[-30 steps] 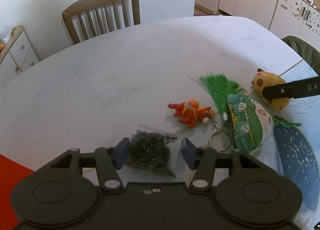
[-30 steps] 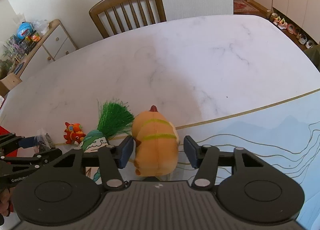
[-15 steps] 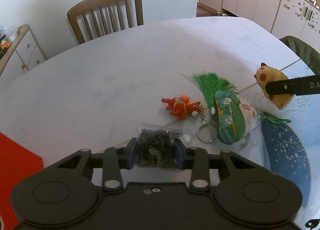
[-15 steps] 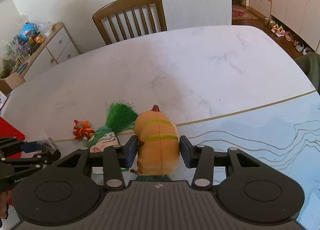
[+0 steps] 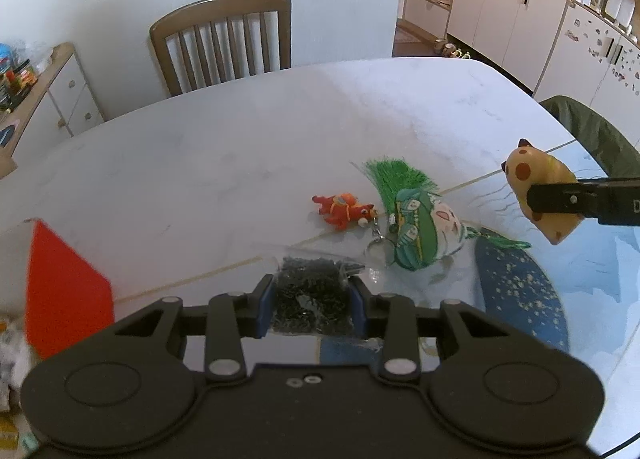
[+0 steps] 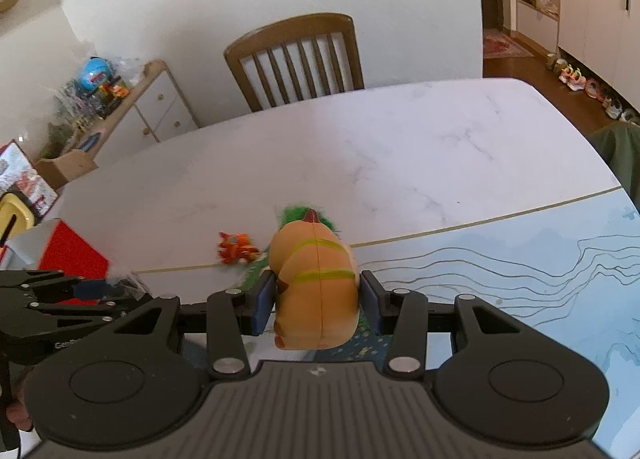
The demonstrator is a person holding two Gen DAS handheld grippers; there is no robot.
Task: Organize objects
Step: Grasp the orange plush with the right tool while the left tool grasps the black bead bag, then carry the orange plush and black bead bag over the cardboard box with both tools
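A: What did the left gripper (image 5: 311, 305) hold?

B: Its blue fingers (image 5: 265, 309) were closed on a small clear bag (image 5: 311, 299) full of tiny dark pieces. The bag looked crinkled and was lifted above the white marble surface (image 5: 200, 179), at 6 o'clock in the left wrist view.

A: And the right gripper (image 6: 318, 301)?

B: It was clamped on an orange toy animal (image 6: 316, 283). The toy was rounded and smooth, with two yellow-green stripes across its back and a small dark red tip at the far end. In the left wrist view it hung in the air at 3 o'clock, and there I could see a brown round spot on its head and a small ear.

A: What lay on the surface?

B: A red and orange keychain figure (image 5: 344, 212) with a metal ring (image 5: 376, 249), near the middle. Just beside it, toward 3 o'clock, lay a green and white plush charm (image 5: 420, 235) with a bright green tassel (image 5: 396, 179) pointing toward 12 o'clock. The charm was partly on a pale blue mat (image 6: 520, 259) with thin dark wavy lines.

A: Anything else?

B: A red flat thing (image 5: 60, 291) at 9 o'clock, which I cannot tell more about, and a wooden chair (image 5: 224, 47) at 12 o'clock behind the surface.
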